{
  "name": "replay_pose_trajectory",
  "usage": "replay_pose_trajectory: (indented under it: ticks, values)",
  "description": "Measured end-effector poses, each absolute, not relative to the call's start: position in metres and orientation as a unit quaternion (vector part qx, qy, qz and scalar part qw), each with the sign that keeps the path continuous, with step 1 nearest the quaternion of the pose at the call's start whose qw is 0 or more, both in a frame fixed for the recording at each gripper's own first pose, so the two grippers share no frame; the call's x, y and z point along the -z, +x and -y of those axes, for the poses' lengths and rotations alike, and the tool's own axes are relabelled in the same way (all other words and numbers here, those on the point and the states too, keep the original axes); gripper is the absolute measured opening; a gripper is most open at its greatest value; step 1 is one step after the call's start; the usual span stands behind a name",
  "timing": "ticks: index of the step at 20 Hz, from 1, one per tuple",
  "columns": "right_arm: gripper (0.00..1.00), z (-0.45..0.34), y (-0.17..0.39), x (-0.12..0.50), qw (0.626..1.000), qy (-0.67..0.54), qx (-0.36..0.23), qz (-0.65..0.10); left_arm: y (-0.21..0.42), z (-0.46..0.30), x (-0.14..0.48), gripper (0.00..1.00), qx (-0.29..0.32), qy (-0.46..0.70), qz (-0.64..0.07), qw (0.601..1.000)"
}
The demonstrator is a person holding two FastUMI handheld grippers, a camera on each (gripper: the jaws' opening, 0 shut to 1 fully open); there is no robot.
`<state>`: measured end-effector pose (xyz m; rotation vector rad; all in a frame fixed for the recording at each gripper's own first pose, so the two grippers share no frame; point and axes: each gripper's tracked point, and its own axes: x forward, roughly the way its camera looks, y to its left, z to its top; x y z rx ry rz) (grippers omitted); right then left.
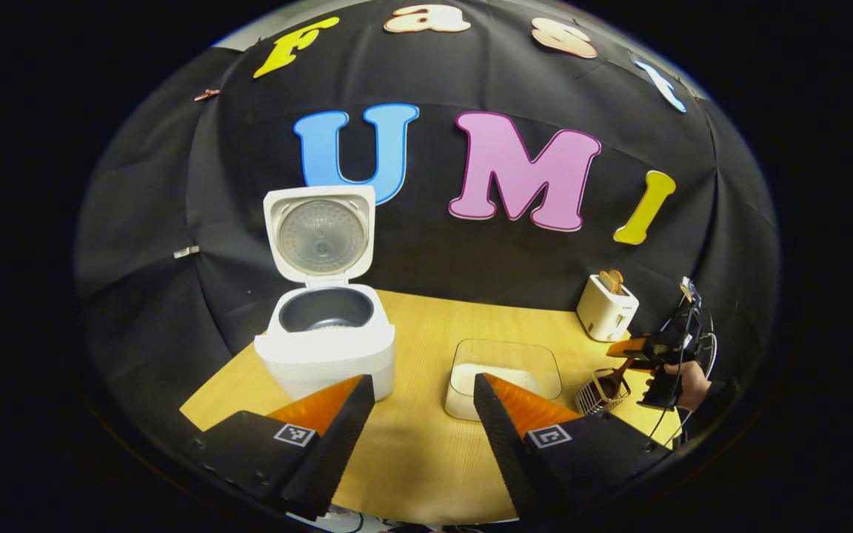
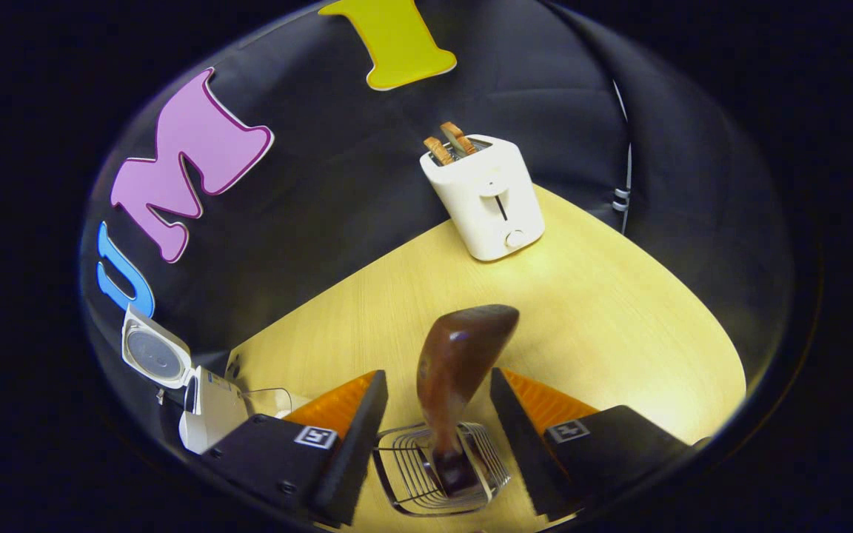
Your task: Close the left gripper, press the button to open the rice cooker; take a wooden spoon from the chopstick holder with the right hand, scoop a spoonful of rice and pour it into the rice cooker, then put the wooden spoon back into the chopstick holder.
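Between the spread fingers of the right gripper (image 2: 437,414), released and gripping nothing: dark brown wooden spoon (image 2: 460,370), standing in the silver wire chopstick holder (image 2: 437,474), bowl end up, long axis near upright and leaning slightly right. Straddled but untouched, so probably back in place or about to be lifted. Farther left, white rice cooker (image 1: 325,333) with lid raised, clear rice container (image 1: 504,377) beside it. Left gripper (image 1: 423,422) also spread, well back over the yellow wooden table (image 1: 426,459).
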<state>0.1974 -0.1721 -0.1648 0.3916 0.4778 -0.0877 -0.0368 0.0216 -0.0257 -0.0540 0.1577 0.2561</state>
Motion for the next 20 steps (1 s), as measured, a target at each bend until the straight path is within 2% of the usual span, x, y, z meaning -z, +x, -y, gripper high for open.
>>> replay_pose_trajectory:
  ticks: [2,3,4,6,10,17,20]
  values:
    - [0.76,0.165,0.202,0.17,0.95,0.192,0.041,-0.243,-0.041,-0.03,0.029,0.89,-0.135,-0.034,-0.081,0.987]
    - [0.69,0.161,0.203,0.171,0.949,0.192,0.04,-0.247,-0.045,-0.033,0.032,0.89,-0.138,-0.04,-0.081,0.986]
    - [0.42,0.158,0.204,0.173,0.948,0.193,0.039,-0.25,-0.045,-0.037,0.034,0.89,-0.137,-0.048,-0.081,0.986]
    - [0.29,0.159,0.201,0.174,0.943,0.2,0.051,-0.26,-0.042,-0.046,0.038,0.88,-0.132,-0.065,-0.084,0.986]
    - [0.2,0.172,0.189,0.156,0.951,0.181,0.084,-0.236,-0.034,-0.071,0.03,0.89,-0.126,-0.089,-0.072,0.985]
    - [0.2,0.172,0.164,0.08,0.968,0.149,0.127,-0.159,-0.031,-0.102,0.035,0.89,-0.092,-0.08,-0.067,0.99]
    - [0.2,0.154,0.153,0.043,0.973,0.142,0.127,-0.132,-0.03,-0.11,0.033,0.89,-0.077,-0.051,-0.057,0.994]
